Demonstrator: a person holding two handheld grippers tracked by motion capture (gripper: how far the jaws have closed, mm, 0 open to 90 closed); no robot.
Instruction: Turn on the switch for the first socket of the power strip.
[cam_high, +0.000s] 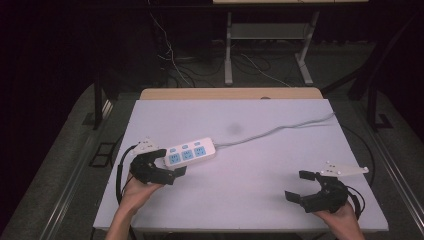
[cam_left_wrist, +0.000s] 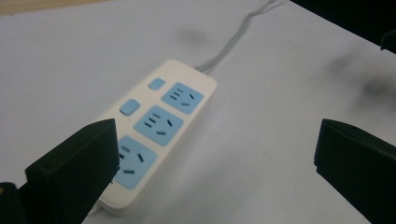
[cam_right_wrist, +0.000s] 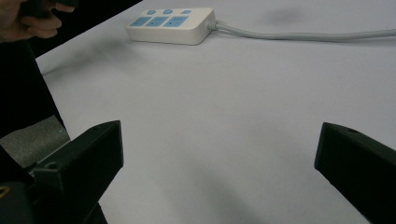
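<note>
Hovering open-jawed, left gripper (cam_high: 170, 162) nears the power strip (cam_high: 190, 152) (no legible markings).

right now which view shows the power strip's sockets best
The left gripper view: the power strip lies close, its three blue sockets and two buttons clear. The high view shows it small; the right gripper view shows it far off, foreshortened.

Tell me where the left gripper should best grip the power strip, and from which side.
Probably across the narrow width of the power strip at its near, cable-free end. The left gripper is open right there, and the cable leaves the far end, so coming from the near end looks easiest.
</note>
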